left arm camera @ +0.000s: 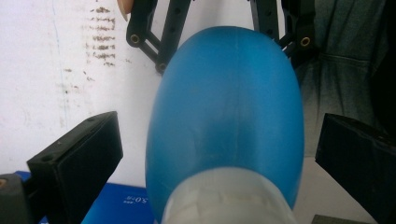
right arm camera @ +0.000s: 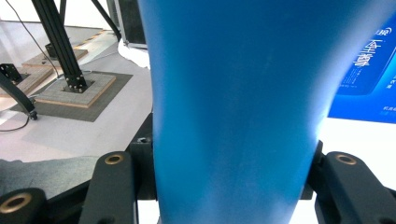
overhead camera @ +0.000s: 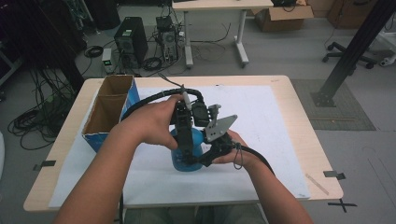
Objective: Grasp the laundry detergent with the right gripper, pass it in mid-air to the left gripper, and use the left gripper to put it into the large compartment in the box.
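A blue plastic bottle (overhead camera: pixel 179 162) stands upright on the white sheet (overhead camera: pixel 266 126) near the table's front middle. My right gripper (overhead camera: pixel 205 158) comes in low from the right and is shut on the bottle's lower body (right arm camera: pixel 233 93), its jaws pressed against both sides. My left gripper (overhead camera: pixel 185 136) points down from above over the bottle's top. In the left gripper view its jaws stand apart on either side of the bottle (left arm camera: pixel 229 107), clear of it, with the pale cap (left arm camera: pixel 229 200) close to the camera. The right gripper's linkage shows beyond the bottle's base.
An open blue cardboard box (overhead camera: pixel 109 112) with two compartments stands at the table's left; its printed side shows in the gripper views (right arm camera: pixel 369 70). The wooden table's edge (overhead camera: pixel 299 93) frames the white sheet. Computers, cables and a black frame post stand on the floor beyond.
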A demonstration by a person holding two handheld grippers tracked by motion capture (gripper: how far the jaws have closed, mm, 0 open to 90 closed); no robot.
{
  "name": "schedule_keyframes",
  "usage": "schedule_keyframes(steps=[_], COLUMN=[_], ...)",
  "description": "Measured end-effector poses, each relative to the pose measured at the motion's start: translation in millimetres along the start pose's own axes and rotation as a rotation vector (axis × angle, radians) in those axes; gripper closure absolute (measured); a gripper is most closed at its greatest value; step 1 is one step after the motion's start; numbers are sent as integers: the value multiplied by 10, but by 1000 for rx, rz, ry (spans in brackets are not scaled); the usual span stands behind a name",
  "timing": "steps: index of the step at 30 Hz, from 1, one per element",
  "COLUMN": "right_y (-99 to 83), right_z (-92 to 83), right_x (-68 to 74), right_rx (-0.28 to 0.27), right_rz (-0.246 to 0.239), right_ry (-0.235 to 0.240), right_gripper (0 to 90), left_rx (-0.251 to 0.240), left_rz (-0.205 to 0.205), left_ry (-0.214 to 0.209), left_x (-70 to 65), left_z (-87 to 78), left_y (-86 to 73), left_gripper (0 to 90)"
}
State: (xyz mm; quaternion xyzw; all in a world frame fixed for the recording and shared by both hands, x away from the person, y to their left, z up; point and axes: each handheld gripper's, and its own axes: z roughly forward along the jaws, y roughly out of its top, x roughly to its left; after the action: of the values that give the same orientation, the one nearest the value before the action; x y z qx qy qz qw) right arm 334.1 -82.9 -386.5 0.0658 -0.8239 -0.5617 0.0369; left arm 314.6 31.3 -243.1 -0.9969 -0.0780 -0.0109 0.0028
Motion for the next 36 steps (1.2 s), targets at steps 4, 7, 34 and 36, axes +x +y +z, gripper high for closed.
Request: schedule_keyframes(steps=[4, 7, 34, 36], right_y=[9, 15, 33, 39], right_z=[2, 4, 44, 52], right_x=[1, 2, 14, 17], right_rx=[-4, -4, 2, 2], right_rz=[0, -2, -8, -8], right_ry=[3, 3, 2, 3], right_gripper=[446, 446, 446, 446], left_rx=[6, 6, 7, 8], left_rz=[3, 7, 26, 29], left_ry=[1, 6, 8, 13], left_x=[-8, -8, -17, -17], left_z=[8, 12, 45, 42], left_y=[3, -4, -56, -55], left_gripper=[27, 50, 199, 209])
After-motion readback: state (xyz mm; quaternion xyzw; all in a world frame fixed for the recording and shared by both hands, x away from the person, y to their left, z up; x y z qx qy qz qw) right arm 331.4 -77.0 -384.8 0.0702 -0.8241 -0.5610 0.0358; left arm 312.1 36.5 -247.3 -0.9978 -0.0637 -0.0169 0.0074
